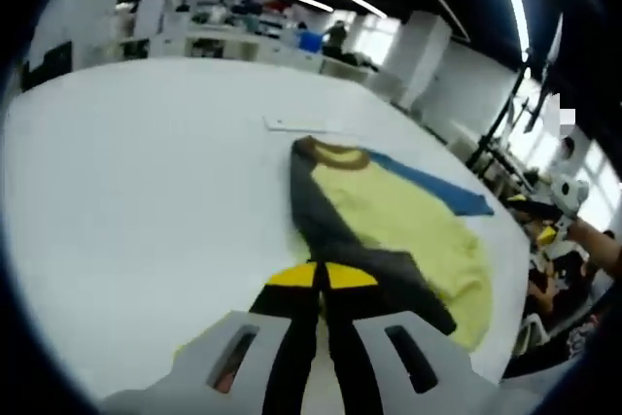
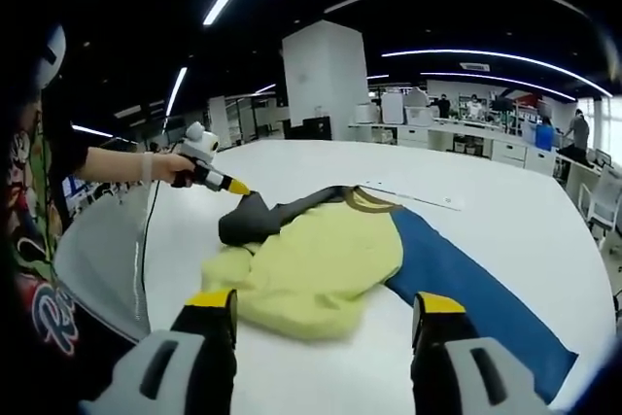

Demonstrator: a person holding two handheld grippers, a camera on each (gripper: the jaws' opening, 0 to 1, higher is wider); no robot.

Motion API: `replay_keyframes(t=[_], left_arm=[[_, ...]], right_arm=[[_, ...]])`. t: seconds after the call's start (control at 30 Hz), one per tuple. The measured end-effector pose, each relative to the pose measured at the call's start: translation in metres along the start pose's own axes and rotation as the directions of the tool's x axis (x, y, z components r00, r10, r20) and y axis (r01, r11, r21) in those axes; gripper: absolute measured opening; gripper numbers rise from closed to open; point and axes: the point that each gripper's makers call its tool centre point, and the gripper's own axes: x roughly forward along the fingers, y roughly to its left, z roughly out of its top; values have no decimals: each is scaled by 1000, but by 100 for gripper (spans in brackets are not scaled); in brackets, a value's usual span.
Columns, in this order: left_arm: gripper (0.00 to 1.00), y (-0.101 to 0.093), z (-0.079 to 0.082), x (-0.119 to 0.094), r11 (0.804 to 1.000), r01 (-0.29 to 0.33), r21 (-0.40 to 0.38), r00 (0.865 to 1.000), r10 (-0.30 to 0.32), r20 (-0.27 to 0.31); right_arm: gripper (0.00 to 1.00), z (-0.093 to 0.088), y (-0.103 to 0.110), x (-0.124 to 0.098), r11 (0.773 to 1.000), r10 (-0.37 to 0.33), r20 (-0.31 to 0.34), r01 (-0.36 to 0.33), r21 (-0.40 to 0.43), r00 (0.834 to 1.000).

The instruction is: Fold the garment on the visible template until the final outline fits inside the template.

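Observation:
A yellow garment (image 1: pixel 408 225) (image 2: pixel 321 264) lies on the white table (image 1: pixel 146 191) (image 2: pixel 530 216), its brown collar (image 1: pixel 332 153) (image 2: pixel 366 201) at the far end. Its blue sleeve (image 1: pixel 432 185) (image 2: pixel 466 289) stretches out flat. The dark grey sleeve (image 1: pixel 330 216) (image 2: pixel 255 219) is folded over the yellow body. My left gripper (image 1: pixel 321 277) (image 2: pixel 238 188) is shut on the end of that dark sleeve, held by a person's hand. My right gripper (image 2: pixel 326 303) hovers open at the garment's near edge, jaws wide apart with nothing between them.
A thin white strip (image 1: pixel 301 125) (image 2: pixel 413 197) lies on the table just past the collar. The person (image 2: pixel 39 240) stands at the table's edge, a cable (image 2: pixel 146 240) hanging from the left gripper. Desks and people (image 2: pixel 544 133) are far behind.

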Motion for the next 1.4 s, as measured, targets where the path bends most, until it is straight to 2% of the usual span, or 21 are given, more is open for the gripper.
replay_keyframes(t=[0.3, 0.5, 0.83, 0.97, 1.1, 1.13, 1.17, 1.27, 1.37, 1.4], left_arm=[[0, 44, 10, -33, 996, -89, -22, 995, 90, 38], [0, 77, 17, -55, 987, -156, -33, 986, 158, 60], [0, 122, 7, -76, 968, -240, -68, 968, 244, 58], [0, 143, 0, -87, 953, -284, -106, 955, 291, 59], [0, 169, -4, -101, 928, -338, -155, 934, 351, 68], [0, 175, -6, -103, 926, -347, -146, 931, 359, 63], [0, 181, -7, -107, 916, -370, -152, 922, 382, 56], [0, 191, -7, -115, 899, -401, -177, 907, 417, 62], [0, 215, -4, -120, 880, -429, -203, 890, 451, 73], [0, 220, -3, -121, 879, -432, -202, 888, 454, 75]], right_arm=[[73, 1, 5, 2, 1000, 11, -11, -11, -11, 1000], [73, 4, 6, 6, 1000, 16, -16, -17, -16, 1000], [73, 6, 9, 11, 999, 24, -32, -25, -31, 999], [73, 7, 8, 10, 999, 18, -36, -19, -32, 999], [72, 8, 8, 10, 999, 9, -33, -10, -31, 999], [72, 7, 7, 10, 999, 5, -37, -6, -34, 999], [72, 6, 6, 10, 999, -2, -40, 0, -42, 999], [71, 7, 5, 11, 999, -14, -35, 13, -38, 999], [71, 10, 3, 13, 999, -25, -20, 25, -24, 999], [71, 10, 2, 14, 999, -29, -22, 28, -25, 999]])
